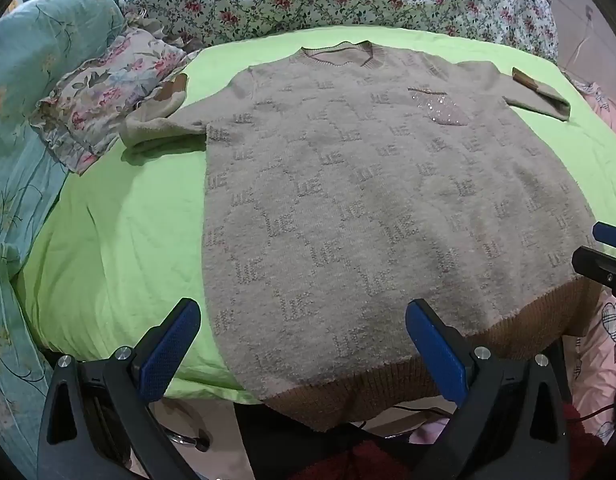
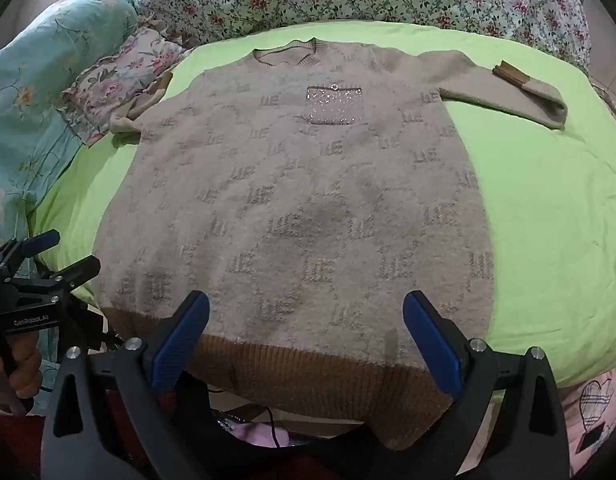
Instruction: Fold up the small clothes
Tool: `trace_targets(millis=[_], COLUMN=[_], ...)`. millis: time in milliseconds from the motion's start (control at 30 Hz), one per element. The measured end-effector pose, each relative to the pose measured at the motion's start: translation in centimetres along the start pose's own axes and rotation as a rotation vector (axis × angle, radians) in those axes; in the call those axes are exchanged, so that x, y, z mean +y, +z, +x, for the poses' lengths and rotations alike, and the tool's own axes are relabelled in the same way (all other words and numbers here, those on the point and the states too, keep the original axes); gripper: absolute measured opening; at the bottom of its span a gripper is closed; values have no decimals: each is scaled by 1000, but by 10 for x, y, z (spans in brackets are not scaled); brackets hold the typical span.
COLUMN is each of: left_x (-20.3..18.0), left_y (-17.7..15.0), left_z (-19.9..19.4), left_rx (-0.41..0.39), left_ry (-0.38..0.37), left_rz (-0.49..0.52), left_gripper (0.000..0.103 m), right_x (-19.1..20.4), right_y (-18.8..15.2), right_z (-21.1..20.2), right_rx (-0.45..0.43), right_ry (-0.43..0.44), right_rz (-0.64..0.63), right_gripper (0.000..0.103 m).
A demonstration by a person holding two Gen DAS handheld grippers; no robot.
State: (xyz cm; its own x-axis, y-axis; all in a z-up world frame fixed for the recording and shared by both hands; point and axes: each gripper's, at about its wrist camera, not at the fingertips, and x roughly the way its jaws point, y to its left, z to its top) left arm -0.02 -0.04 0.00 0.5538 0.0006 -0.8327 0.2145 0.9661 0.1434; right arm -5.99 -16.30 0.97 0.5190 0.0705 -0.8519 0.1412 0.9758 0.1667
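We see a beige knit sweater (image 1: 348, 200) spread flat on the lime-green sheet (image 1: 119, 240), collar toward the top of the frame. Our left gripper (image 1: 303, 340) hovers wide open over its brown hem (image 1: 388, 384) at lower centre, clasping nothing. The right gripper (image 1: 604, 256) shows at the right edge.

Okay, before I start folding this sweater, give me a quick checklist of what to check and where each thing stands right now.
1. Sweater lies flat, front up, on the green sheet: ok.
2. Left gripper open, nothing between its pads: ok.
3. Right gripper open, nothing between its pads: ok.
4. Right sleeve spread out straight: not ok, its cuff end is doubled back.
5. Left sleeve flat on the sheet: not ok, it is bunched against the floral pillow.
6. Brown hem fully on the sheet: not ok, it hangs past the near edge.
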Motion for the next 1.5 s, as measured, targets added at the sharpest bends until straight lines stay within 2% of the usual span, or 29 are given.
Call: trace_targets(millis=[400,800,1000,1500], left_x=[3,-1,1,3], left_y=[1,-1,0,4], left_z=[1,3,4,9], left_rx=[1,2,5,19], left_ry=[-5,6,21,25], left_rz=[-8,6,15,18], left_gripper=[103,103,103,103], right_x=[10,7,8,7], right_y=[-4,-2,-2,2], right_z=[-1,4,3,4], right_rx=[-34,-3,-36,-19], right_ry=[-14,-7,-1,-3], right_rz=[-9,-18,-19,-25], right_gripper=[98,98,98,98])
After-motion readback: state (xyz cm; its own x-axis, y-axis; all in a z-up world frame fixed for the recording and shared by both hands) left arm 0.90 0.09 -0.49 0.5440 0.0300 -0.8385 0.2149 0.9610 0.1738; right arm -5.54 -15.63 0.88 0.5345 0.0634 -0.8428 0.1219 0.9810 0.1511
